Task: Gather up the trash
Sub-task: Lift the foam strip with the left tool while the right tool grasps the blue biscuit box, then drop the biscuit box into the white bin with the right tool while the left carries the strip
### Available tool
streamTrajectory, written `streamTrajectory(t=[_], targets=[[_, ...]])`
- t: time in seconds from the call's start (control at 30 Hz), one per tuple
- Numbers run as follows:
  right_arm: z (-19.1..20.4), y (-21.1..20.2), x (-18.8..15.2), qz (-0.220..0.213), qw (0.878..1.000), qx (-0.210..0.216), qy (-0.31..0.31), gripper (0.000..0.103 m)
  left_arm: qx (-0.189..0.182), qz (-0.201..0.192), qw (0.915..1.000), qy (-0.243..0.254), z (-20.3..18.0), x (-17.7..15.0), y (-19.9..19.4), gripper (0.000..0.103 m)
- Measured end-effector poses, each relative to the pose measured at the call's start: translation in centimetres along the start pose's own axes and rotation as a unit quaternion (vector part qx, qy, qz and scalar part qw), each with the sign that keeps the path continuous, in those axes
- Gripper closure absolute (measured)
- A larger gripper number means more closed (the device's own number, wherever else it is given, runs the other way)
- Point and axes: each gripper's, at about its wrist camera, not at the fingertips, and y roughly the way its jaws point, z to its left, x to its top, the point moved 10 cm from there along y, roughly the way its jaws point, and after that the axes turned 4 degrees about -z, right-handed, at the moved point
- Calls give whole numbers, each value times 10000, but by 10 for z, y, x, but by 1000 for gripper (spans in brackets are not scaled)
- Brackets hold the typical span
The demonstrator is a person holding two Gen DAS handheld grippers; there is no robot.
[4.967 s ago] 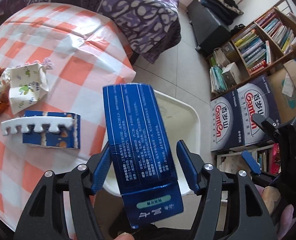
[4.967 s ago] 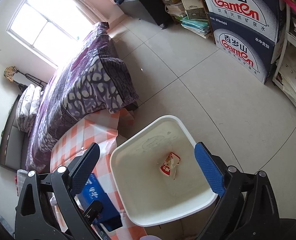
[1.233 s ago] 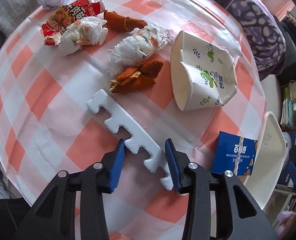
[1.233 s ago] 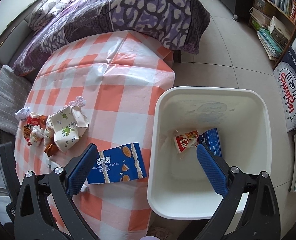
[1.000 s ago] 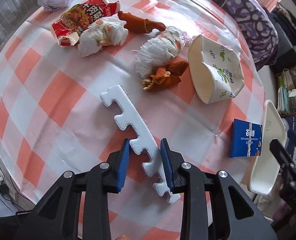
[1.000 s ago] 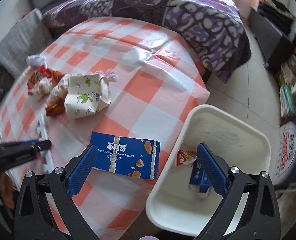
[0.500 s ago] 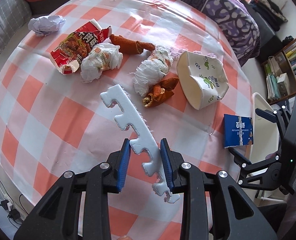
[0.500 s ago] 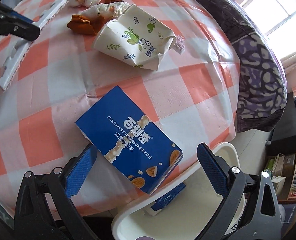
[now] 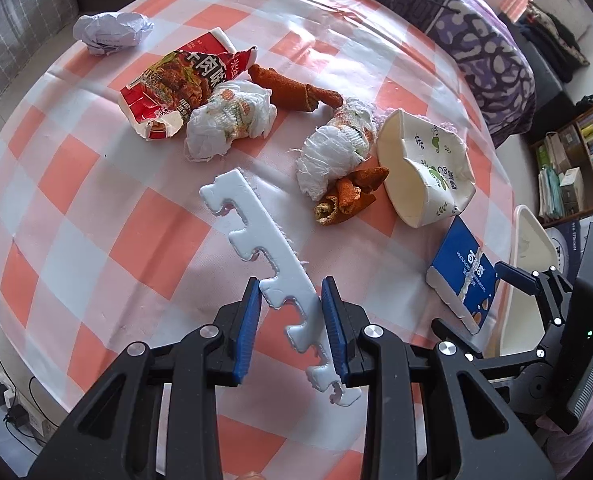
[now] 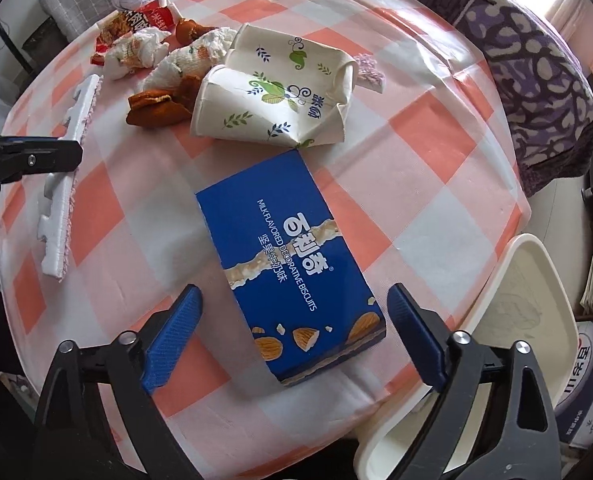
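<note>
My left gripper (image 9: 290, 292) is shut on a white notched foam strip (image 9: 256, 232), gripping it near its lower end, low over the checked tablecloth (image 9: 76, 200). In the right wrist view the same strip (image 10: 62, 184) is at the far left. My right gripper (image 10: 296, 304) is open and points down over a blue biscuit box (image 10: 292, 256). The box lies flat near the table edge, its near end between the two fingers without touching them. A white bin (image 10: 536, 280) stands on the floor just past that edge.
Crushed paper cups (image 10: 280, 96), tissue wads (image 9: 228, 120), orange peels (image 9: 348, 196), a red snack wrapper (image 9: 172, 88) and a crumpled paper ball (image 9: 110, 32) lie further back. A purple-patterned bed (image 10: 536, 60) and bookshelves (image 9: 576, 152) are beyond the table.
The left jaws closed on the foam strip and have held it since. The right gripper swung from above the bin to the table and sank toward the blue box.
</note>
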Motion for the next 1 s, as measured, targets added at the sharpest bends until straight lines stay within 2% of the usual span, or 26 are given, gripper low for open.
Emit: streamTrajectory(t=[0.07, 0.1, 0.13, 0.17, 0.23, 0.5, 0.73, 1.0], targets=[[1, -1, 0, -37, 9998, 126, 114, 10, -9, 3, 10000, 17, -1, -1, 1, 71], [4, -3, 1, -60, 9993, 301, 222, 22, -13, -1, 10000, 35, -2, -1, 1, 71], [3, -8, 5, -154, 9990, 321, 288, 46, -16, -12, 10000, 51, -3, 0, 1, 71], [-2, -10, 10, -190, 9983, 395, 375, 48, -14, -32, 10000, 66, -4, 0, 1, 71], [-3, -18, 15, -299, 9956, 592, 658, 48, -2, -86, 9999, 96, -6, 1, -1, 71], [-3, -66, 36, -1119, 9870, 621, 968, 49, 32, -648, 9979, -27, -8, 19, -25, 71], [-19, -98, 48, -1715, 9770, 312, 1229, 48, 40, -1275, 9918, -57, -20, 37, -49, 71], [-62, -117, 49, -2173, 9565, -223, 1933, 48, 222, -1799, 9834, -69, -35, 50, -64, 71]])
